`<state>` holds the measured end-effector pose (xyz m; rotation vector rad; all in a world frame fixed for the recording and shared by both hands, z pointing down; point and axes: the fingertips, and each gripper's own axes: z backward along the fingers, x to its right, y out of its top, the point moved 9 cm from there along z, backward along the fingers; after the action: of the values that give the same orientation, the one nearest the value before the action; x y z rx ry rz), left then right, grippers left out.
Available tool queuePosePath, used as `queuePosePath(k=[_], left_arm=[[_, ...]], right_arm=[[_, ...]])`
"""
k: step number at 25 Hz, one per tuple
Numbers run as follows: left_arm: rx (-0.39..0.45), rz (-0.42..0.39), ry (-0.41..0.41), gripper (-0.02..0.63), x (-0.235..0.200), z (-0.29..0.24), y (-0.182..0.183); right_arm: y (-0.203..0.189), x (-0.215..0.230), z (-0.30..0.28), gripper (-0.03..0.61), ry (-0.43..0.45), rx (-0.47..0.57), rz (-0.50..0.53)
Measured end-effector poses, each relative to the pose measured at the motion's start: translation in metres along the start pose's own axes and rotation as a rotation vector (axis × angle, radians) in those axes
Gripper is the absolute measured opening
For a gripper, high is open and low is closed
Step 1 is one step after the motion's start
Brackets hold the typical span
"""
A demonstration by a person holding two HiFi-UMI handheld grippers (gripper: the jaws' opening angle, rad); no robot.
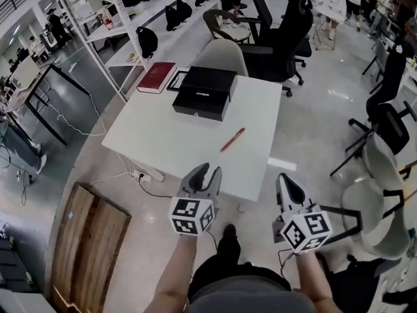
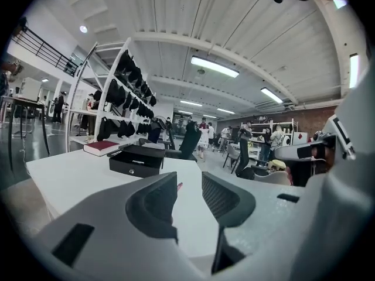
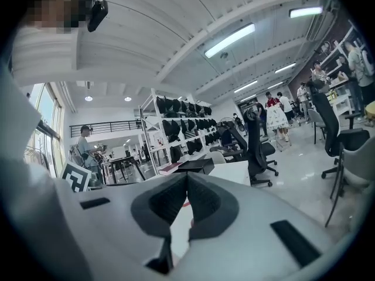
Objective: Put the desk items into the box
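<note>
On the white table a black box stands at the far side, its lid lying behind it. A red pen lies alone on the right half of the table. A dark red book rests at the far left corner. My left gripper hovers over the table's near edge, open and empty; in the left gripper view the box and book lie beyond the left gripper. My right gripper is off the near right corner, shut with nothing in it, the right gripper facing the box.
A flat black frame lies between book and box. A beige chair and a black office chair stand behind the table. A wooden board lies on the floor at left; light chairs stand at right. A white rack stands far left.
</note>
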<state>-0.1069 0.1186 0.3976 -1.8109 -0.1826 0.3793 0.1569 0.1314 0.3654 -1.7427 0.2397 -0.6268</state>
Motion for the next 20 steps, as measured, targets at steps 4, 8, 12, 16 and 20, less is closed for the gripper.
queuePosePath(k=[4,8,12,16,20], left_arm=[[-0.018,-0.003,-0.02,0.121,-0.017,-0.021,0.004],[-0.032,-0.007,-0.054,0.129,-0.032,-0.038,0.006],[-0.058,-0.014,-0.074,0.132,-0.046,-0.054,0.004],[-0.087,-0.007,-0.099,0.132,-0.052,-0.067,0.0],[-0.111,-0.011,-0.132,0.132,-0.055,-0.078,-0.005]], right_arm=[[0.006,0.002,-0.024,0.005,-0.021,-0.002,-0.003],[0.009,0.002,-0.045,0.005,-0.036,-0.005,0.003],[0.012,0.001,-0.063,0.005,-0.05,-0.013,0.006],[0.013,0.003,-0.073,0.005,-0.068,-0.016,-0.002],[0.017,0.005,-0.08,0.005,-0.079,-0.002,-0.002]])
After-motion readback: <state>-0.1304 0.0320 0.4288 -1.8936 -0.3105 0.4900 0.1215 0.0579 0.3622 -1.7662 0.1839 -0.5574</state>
